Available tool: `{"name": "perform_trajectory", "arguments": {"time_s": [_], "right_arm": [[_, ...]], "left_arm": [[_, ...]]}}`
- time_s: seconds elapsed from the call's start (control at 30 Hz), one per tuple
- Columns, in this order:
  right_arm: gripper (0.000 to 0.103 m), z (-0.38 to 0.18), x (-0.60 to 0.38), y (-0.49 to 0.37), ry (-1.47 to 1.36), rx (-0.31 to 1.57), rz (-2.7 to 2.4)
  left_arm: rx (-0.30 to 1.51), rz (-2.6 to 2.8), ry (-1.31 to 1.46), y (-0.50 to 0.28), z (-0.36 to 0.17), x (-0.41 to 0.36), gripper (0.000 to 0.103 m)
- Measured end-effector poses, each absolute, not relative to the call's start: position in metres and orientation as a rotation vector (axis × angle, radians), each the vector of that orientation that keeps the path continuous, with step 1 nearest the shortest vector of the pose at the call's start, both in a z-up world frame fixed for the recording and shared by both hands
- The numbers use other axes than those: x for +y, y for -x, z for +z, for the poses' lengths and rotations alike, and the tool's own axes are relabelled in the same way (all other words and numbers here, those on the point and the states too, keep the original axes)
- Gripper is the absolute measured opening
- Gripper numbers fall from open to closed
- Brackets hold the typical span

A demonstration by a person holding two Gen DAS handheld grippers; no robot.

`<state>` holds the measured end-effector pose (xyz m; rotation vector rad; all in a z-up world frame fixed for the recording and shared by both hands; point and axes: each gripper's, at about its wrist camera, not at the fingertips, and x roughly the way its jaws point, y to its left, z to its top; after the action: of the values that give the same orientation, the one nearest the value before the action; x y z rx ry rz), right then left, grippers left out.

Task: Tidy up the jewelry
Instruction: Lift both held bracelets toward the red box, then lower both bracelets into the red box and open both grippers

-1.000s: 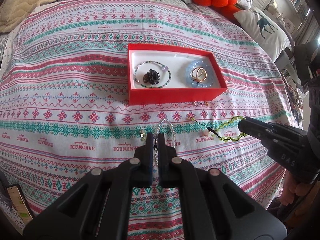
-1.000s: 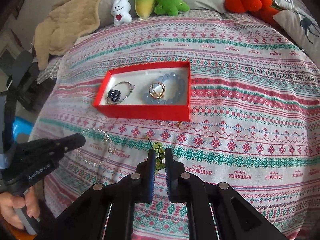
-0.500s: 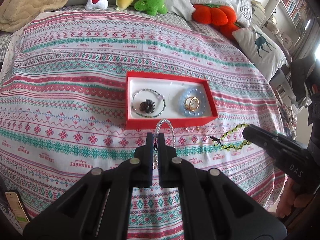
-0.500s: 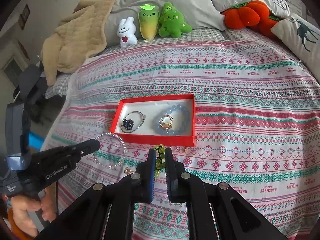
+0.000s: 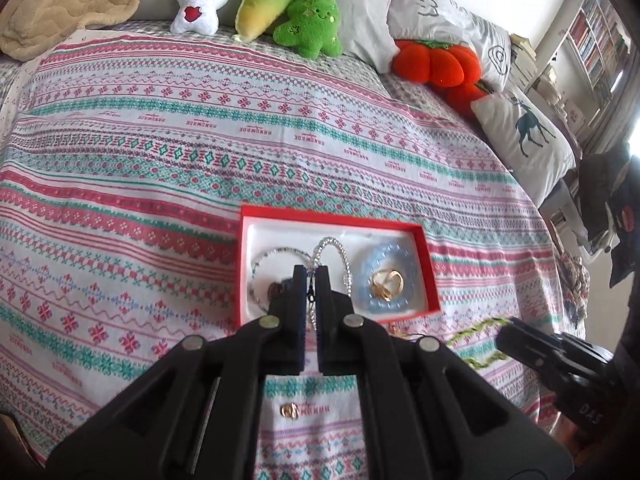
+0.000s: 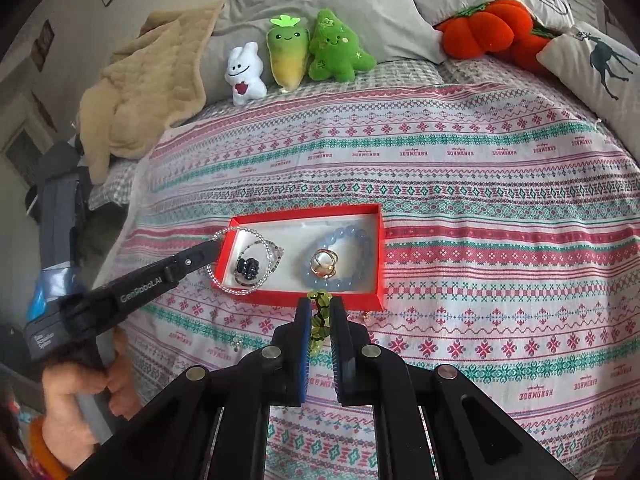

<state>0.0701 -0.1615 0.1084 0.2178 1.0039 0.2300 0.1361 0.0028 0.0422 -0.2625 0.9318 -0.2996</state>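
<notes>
A red box (image 5: pixel 332 216) with a white lining lies on the patterned bedspread. It holds a pale blue bead bracelet (image 6: pixel 352 236), a gold ring (image 6: pixel 324 262) and a thin dark-beaded bracelet with a dark cluster (image 6: pixel 248 266). My left gripper (image 5: pixel 311 276) is shut on a clear bead bracelet (image 5: pixel 334 246), which hangs over the box's left half. The right wrist view shows that clear bead bracelet (image 6: pixel 230 232) looping across the box's left corner. My right gripper (image 6: pixel 320 308) is shut on a green bead bracelet (image 6: pixel 320 316) just in front of the box's near wall.
A small gold earring (image 5: pixel 290 410) lies on the cloth under the left gripper, and another gold piece (image 6: pixel 366 316) sits by the box's front right corner. Plush toys (image 6: pixel 304 56), pillows and an orange plush pumpkin (image 6: pixel 484 28) line the far edge, with a beige blanket (image 6: pixel 144 92) at far left.
Both grippers lifted their bracelets off the bedspread and came toward the box. The clear bracelet went from in front of the box to hanging over its left half.
</notes>
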Motion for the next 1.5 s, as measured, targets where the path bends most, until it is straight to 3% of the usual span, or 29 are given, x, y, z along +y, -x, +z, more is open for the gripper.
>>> {"name": "perform_trajectory", "arguments": {"time_s": [0.53,0.9,1.33,1.5], "right_arm": [[0.009,0.120,-0.145,-0.101,-0.232,0.914,0.266],[0.009,0.101,-0.105,-0.126,-0.217,0.941,0.349],[0.010,0.071,-0.120,-0.152,-0.103,0.958,0.244],[0.013,0.067,-0.131,-0.156,-0.133,0.964,0.203]], "left_arm": [[0.916,-0.212,0.204,-0.156,0.020,0.003,0.006],[0.931,-0.158,0.140,-0.147,0.029,0.022,0.032],[0.988,-0.164,0.112,-0.141,0.021,0.017,0.037],[0.996,-0.158,0.098,-0.141,0.020,0.015,0.049]]}}
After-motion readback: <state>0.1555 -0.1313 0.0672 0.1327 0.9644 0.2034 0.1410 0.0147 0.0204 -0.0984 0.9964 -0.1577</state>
